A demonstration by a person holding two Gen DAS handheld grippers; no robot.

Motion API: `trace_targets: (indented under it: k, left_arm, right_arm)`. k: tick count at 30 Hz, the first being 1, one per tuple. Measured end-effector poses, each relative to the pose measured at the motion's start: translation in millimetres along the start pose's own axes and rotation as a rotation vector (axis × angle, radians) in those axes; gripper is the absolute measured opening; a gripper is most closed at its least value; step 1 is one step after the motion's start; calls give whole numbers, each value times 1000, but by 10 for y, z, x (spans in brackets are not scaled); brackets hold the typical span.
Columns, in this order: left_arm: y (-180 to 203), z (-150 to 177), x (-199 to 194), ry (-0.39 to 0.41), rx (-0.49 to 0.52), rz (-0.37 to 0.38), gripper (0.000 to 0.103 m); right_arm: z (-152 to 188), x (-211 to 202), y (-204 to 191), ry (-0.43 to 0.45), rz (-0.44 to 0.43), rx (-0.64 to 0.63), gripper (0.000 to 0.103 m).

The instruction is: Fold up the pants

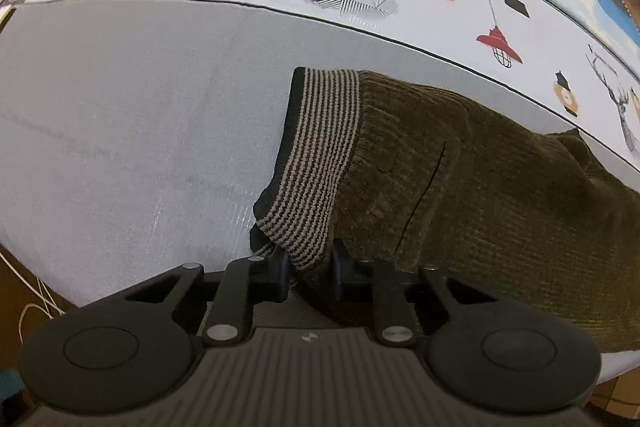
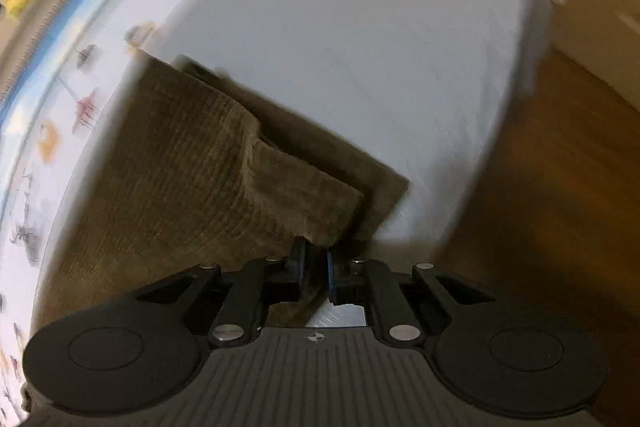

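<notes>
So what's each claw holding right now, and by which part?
Left claw grips the pants at the striped waistband; right claw pinches the leg end.

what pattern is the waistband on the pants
Thin tan and dark brown stripes on the waistband; the pants are olive corduroy. Clearest in the left wrist view.

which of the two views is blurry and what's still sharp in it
Right wrist view: motion-smeared across the olive-brown corduroy pants and printed bedcover edge, while the right gripper stays crisp. Left wrist view: sharp throughout, only fisheye bending, striped waistband clear.
</notes>
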State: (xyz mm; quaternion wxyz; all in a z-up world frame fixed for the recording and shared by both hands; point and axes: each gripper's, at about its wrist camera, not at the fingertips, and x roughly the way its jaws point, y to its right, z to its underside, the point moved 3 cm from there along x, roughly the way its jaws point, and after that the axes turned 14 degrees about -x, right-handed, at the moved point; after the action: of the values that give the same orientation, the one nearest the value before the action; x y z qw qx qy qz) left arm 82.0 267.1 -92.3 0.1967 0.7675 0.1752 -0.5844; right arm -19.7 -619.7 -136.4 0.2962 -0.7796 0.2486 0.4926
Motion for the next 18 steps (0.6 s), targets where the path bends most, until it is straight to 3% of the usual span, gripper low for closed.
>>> trace_targets:
  k: [3, 5, 7, 11, 13, 15, 16, 17, 18]
  left_arm:
    - [-76, -37, -23, -9, -85, 42, 26]
    - [-132, -63, -32, -21, -148, 86, 42]
    - [-158, -82, -22, -33, -184, 122, 50]
    - [-187, -107, 55, -53, -210, 109, 52]
    - [-191, -134, 76, -50, -213, 104, 49]
    - [-177, -162, 78, -34, -203, 94, 34]
    - [-175, -167, 64, -20, -192, 77, 24]
    - [-170, -174, 45, -2, -179, 70, 23]
    - [-149, -177, 12, 15, -163, 69, 22]
  right_arm:
    - [-81, -90, 72, 69, -58, 74, 12]
    - [-108, -81, 101, 81, -71, 112, 20]
    - [-116, -46, 134, 79, -60, 136, 25]
    - [-106, -70, 144, 93, -78, 190, 26]
    - [-106, -87, 139, 103, -70, 177, 26]
    - [-112, -126, 126, 115, -52, 166, 26]
    - [-121, -136, 130, 119, -44, 162, 22]
    - [-123, -148, 132, 124, -41, 158, 11]
    - [-132, -168, 140, 131, -43, 153, 10]
